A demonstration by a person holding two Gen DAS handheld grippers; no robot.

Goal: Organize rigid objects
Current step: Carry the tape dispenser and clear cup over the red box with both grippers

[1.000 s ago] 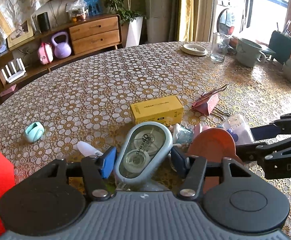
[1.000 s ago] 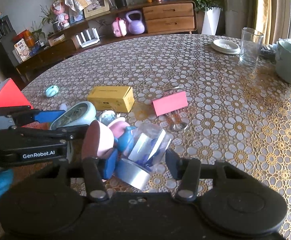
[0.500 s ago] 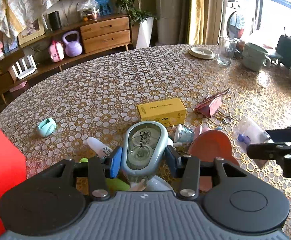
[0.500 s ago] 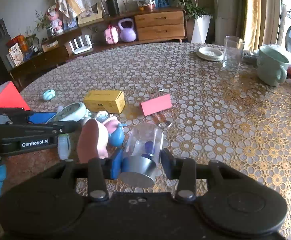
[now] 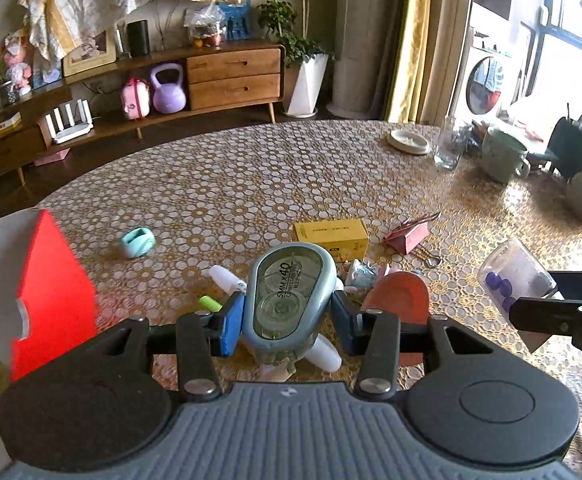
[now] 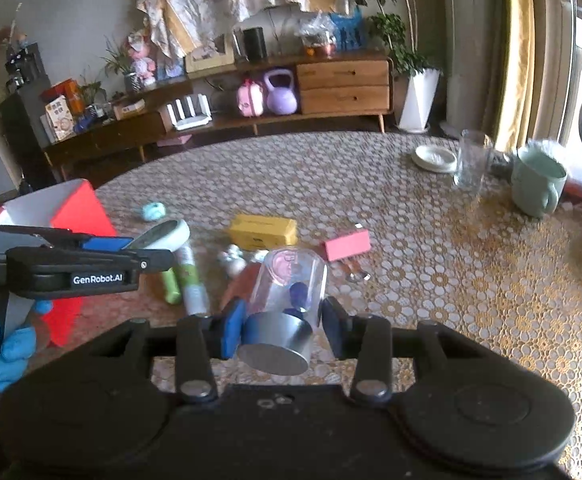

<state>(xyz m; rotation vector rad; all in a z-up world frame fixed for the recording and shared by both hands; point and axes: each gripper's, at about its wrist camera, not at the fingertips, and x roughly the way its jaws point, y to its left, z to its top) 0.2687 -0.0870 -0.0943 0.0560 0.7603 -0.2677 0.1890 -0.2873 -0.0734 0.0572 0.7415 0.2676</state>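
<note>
My left gripper (image 5: 287,320) is shut on a grey-blue correction tape dispenser (image 5: 289,292), held above the table. My right gripper (image 6: 279,326) is shut on a clear jar with a silver lid (image 6: 287,304) that holds blue pieces; the jar (image 5: 515,280) shows at the right of the left wrist view. A pile stays on the table below: a terracotta piece (image 5: 401,296), white tubes (image 5: 227,278), a green marker (image 6: 171,288). A red and white open box (image 5: 47,296) stands at the left, near my left gripper (image 6: 147,258).
A yellow box (image 5: 331,236), a pink binder clip (image 5: 409,236) and a small mint tape roll (image 5: 138,242) lie on the flowered tablecloth. A glass (image 6: 471,160), a white dish (image 6: 435,158) and a green mug (image 6: 537,180) stand at the far right. Blue-gloved fingers (image 6: 7,344) show at left.
Both grippers closed on their objects and rose off the table: the left with the correction tape, the right with the jar. The pile below now looks farther away.
</note>
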